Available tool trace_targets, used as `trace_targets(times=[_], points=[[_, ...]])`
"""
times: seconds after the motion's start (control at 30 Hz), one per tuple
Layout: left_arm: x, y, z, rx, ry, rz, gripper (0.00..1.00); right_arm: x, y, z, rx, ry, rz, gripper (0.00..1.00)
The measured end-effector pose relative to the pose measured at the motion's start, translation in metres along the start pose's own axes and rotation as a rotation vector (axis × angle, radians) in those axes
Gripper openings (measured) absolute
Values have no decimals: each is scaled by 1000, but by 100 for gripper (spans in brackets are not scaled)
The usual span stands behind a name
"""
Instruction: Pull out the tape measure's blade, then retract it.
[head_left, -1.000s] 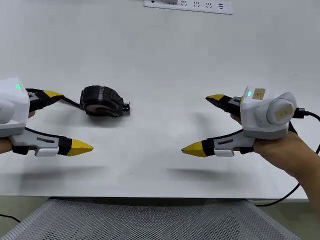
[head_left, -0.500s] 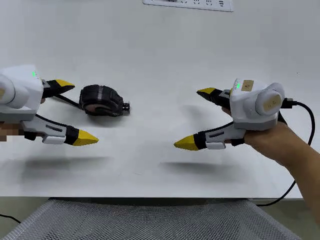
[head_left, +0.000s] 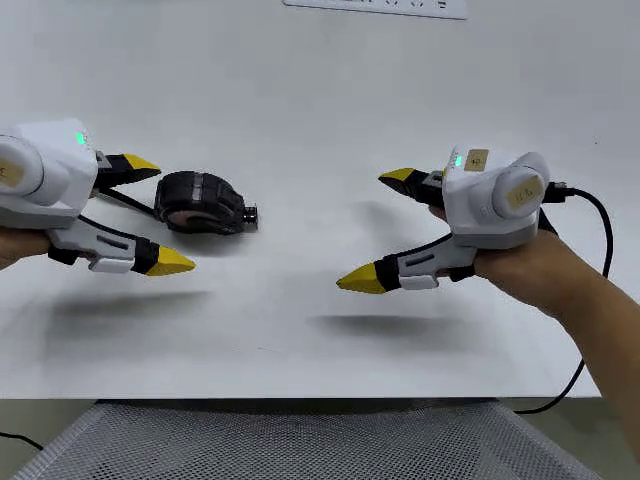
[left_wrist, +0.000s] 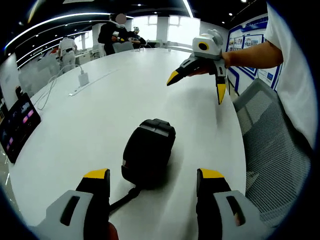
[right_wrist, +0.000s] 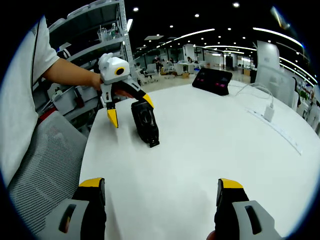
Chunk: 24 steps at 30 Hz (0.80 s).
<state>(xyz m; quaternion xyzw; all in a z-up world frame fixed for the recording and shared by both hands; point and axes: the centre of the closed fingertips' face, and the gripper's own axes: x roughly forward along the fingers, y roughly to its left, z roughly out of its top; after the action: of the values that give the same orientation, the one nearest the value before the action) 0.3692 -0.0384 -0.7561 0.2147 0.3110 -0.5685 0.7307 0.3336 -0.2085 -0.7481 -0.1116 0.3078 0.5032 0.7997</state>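
Tape measure (head_left: 200, 203) lies at the table's (head_left: 300, 100) left, blade in, tip facing right. Left gripper (head_left: 165, 213), jaws wide, brackets its left end, likely to clamp the case. Right gripper (head_left: 372, 230), also wide, hovers well apart, facing the tip.

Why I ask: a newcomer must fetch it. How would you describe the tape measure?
Start at the white workbench, near the left gripper. Just ahead of its yellow-tipped fingers lies the black, rounded tape measure, the one dark lump resting there.

black tape measure (head_left: 203, 203), white table (head_left: 300, 110), yellow-tipped black jaws.
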Motion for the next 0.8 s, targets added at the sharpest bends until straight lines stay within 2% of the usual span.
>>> trace_targets(times=[0.33, 0.8], points=[[5, 6, 1, 33, 16, -32, 49, 7, 1, 2, 0, -1, 16, 91], [9, 13, 0, 63, 24, -44, 40, 20, -3, 4, -13, 3, 31, 88]])
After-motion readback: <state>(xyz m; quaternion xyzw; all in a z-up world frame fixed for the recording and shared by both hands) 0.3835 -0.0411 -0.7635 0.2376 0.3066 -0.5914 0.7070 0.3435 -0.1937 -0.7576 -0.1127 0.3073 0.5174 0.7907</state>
